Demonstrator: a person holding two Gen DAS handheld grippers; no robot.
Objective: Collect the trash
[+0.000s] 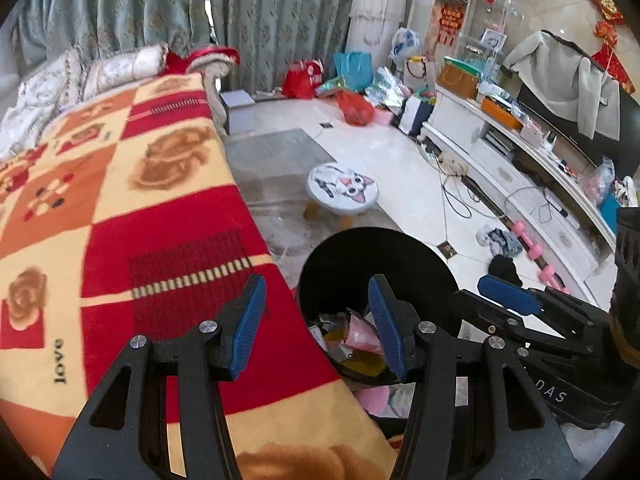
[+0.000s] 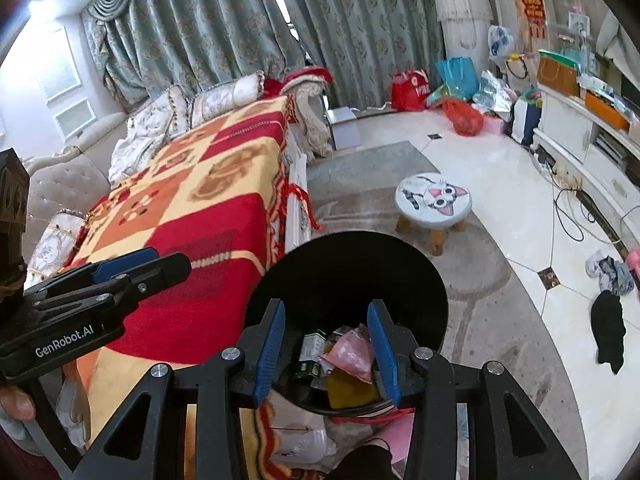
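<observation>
A black trash bin (image 1: pixel 420 264) stands on the floor beside the blanket-covered table; it also shows in the right wrist view (image 2: pixel 400 264). Inside lie a pink wrapper (image 2: pixel 352 354), a yellow piece (image 2: pixel 348 390) and a dark carton (image 2: pixel 310 354). My left gripper (image 1: pixel 318 324) is open and empty above the bin's left rim. My right gripper (image 2: pixel 326 346) is open and empty directly over the bin. The right gripper also shows at the right of the left wrist view (image 1: pixel 508 292), the left gripper at the left of the right wrist view (image 2: pixel 132 268).
A red, orange and yellow blanket (image 1: pixel 120 208) covers the table on the left. A cat-face stool (image 2: pixel 434 200) stands beyond the bin. Clothes (image 2: pixel 608 328) and pink dumbbells (image 1: pixel 540 256) lie on the floor by the white TV cabinet (image 1: pixel 500 168). Bags (image 1: pixel 356 108) sit by the curtains.
</observation>
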